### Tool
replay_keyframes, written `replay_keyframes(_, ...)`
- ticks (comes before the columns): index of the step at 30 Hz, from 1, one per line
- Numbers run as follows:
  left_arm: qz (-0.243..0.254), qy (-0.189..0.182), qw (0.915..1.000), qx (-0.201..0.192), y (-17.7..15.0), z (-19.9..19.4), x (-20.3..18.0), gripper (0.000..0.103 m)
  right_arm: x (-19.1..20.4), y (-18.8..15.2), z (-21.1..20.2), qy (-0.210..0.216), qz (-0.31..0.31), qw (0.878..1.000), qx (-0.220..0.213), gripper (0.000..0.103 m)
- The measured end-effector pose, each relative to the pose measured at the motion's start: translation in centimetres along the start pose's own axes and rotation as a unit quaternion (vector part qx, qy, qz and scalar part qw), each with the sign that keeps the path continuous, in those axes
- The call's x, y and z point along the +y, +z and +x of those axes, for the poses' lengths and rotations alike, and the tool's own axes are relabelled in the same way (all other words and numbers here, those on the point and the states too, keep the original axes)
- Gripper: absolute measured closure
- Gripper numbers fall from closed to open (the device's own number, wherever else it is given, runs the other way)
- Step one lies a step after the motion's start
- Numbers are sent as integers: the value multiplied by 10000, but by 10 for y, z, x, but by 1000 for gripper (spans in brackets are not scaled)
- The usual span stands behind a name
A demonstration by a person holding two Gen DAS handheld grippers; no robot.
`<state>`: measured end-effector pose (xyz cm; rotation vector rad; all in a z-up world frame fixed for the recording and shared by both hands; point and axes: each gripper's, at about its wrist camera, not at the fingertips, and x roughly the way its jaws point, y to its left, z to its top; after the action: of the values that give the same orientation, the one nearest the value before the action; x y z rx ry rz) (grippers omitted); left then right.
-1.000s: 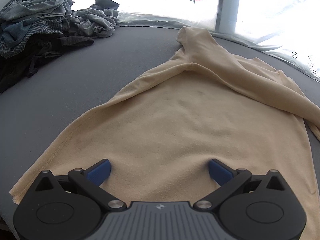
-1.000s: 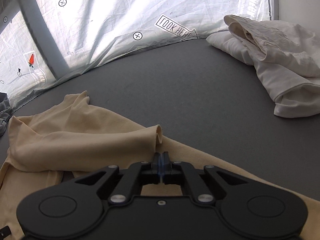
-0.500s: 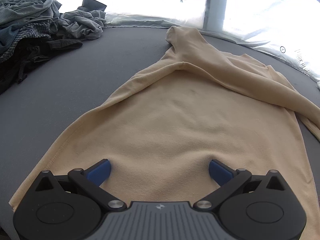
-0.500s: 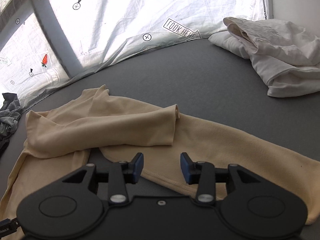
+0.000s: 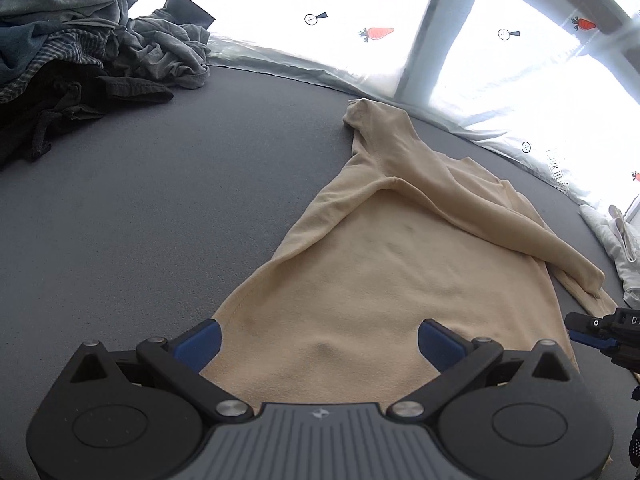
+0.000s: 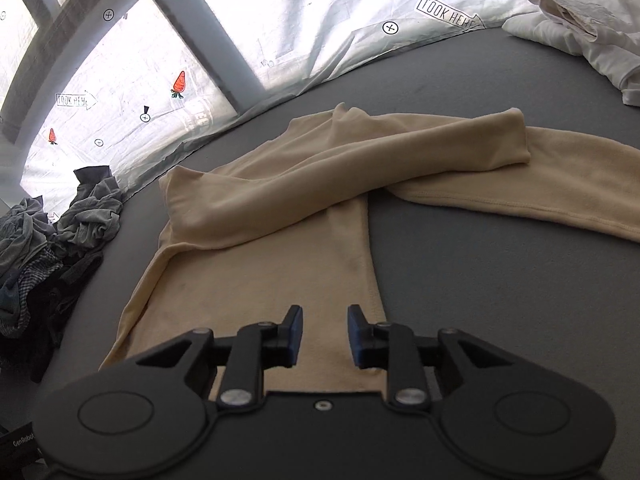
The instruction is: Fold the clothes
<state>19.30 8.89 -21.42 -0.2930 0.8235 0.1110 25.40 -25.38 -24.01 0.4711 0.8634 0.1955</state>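
Observation:
A beige long-sleeved top lies flat on the grey surface, one sleeve folded across its body. In the right wrist view the top shows with the folded sleeve over it and the other sleeve stretched out to the right. My left gripper is wide open and empty over the hem. My right gripper is open and empty over the hem's right corner; it also shows at the right edge of the left wrist view.
A heap of grey and dark clothes lies at the far left, also in the right wrist view. White clothes lie at the far right. A printed white sheet hangs along the back edge of the grey surface.
My right gripper opened, let go of the sleeve cuff on the top, and pulled back to the hem. My left gripper stayed open and shifted left along the hem.

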Motion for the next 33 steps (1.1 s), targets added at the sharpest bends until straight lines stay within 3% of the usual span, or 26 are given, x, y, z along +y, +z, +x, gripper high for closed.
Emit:
replay_keyframes(2,49,9,10000,-44,5,-4,20,0,16,-12,8,144,177,9996,140,92)
replay_keyframes(9,58,4,10000,80,22,-9,91,0,73,-50,38,381,664,9965,338,93)
replay_keyframes(17,439,-34,9982,399,32,1,148,0,143,-88,68,633,494,9952,556,93)
replay_keyframes(24,852,-125,9937,723,24,8,167,0,191,-107,81,974,188,9921,771,85)
replay_keyframes(33,1124,-127,9908,736,18,1,180,0,221,-109,99,1097,-29,9896,935,71)
